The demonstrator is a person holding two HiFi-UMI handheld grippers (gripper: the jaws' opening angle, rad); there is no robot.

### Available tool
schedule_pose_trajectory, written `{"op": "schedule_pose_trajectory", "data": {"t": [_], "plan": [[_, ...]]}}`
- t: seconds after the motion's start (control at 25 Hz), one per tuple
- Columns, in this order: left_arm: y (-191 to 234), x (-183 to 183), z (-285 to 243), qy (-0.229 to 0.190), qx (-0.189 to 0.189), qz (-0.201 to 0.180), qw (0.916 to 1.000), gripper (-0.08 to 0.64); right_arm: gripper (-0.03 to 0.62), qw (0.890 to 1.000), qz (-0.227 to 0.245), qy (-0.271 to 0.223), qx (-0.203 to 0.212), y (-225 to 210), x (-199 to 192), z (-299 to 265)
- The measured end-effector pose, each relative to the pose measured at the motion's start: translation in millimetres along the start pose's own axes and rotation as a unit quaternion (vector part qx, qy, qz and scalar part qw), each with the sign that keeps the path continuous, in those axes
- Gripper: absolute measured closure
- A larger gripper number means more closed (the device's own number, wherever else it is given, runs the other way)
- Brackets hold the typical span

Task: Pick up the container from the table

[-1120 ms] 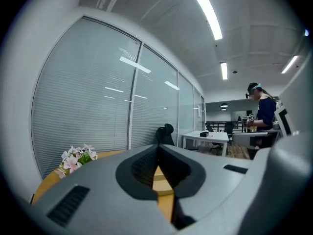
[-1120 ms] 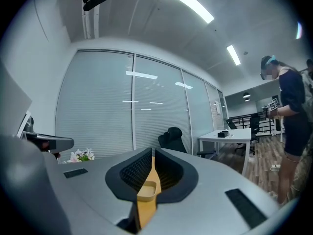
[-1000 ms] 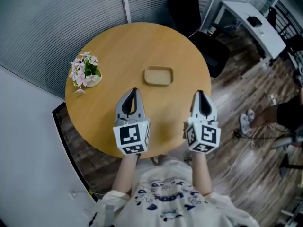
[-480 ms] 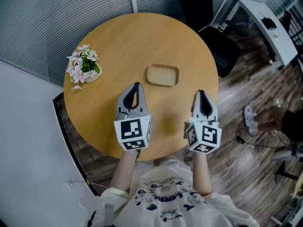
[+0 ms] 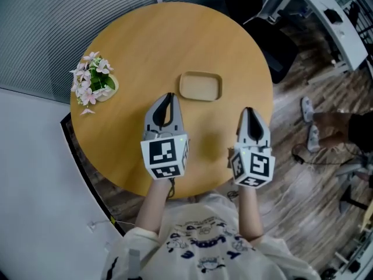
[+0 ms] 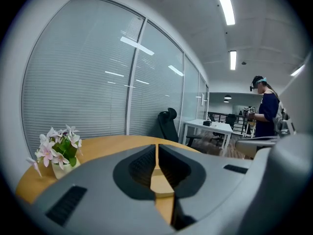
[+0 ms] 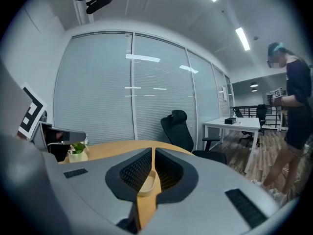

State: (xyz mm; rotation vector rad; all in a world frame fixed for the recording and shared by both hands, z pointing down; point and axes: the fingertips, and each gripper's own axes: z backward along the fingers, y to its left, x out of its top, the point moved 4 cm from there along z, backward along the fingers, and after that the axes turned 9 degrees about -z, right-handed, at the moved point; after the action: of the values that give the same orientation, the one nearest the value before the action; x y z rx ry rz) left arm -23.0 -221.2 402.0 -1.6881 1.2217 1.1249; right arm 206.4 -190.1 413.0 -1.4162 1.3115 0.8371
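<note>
A shallow tan container (image 5: 200, 86) lies near the middle of the round wooden table (image 5: 145, 45). My left gripper (image 5: 169, 96) hovers just near-left of the container, its jaws shut with nothing between them. My right gripper (image 5: 249, 111) is over the table's right edge, also shut and empty. In the right gripper view the container (image 7: 146, 182) shows through the gap below the closed tips of the right gripper (image 7: 154, 151). In the left gripper view the left gripper (image 6: 156, 147) has its tips touching, with only a tan strip showing behind them.
A small pot of pink flowers (image 5: 92, 84) stands at the table's left edge, also seen as the flower pot (image 6: 58, 153). A black office chair (image 5: 274, 45) and a white desk (image 5: 332, 22) lie beyond the table. A person (image 6: 266, 116) stands on the wood floor at right.
The head view has shifted, so the table sits lower and more to the left. My left gripper has drawn closer to the container. Both grippers stay shut.
</note>
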Motion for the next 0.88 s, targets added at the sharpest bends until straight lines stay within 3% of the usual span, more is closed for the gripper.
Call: {"op": "schedule_pose_trajectory", "data": {"t": [0.32, 0.88], "plan": [[5.7, -32.0, -39.3, 0.046, -0.033, 0.024, 0.9981, 0.555, 0.569, 1.000, 0.001, 0.016, -0.014, 2.6, -16.5, -15.9], [0.6, -91.0, -105.4, 0.118, -0.067, 0.034, 0.9902, 0.476, 0.569, 0.998, -0.008, 0.060, -0.022, 6.5, -51.4, -44.5]]}}
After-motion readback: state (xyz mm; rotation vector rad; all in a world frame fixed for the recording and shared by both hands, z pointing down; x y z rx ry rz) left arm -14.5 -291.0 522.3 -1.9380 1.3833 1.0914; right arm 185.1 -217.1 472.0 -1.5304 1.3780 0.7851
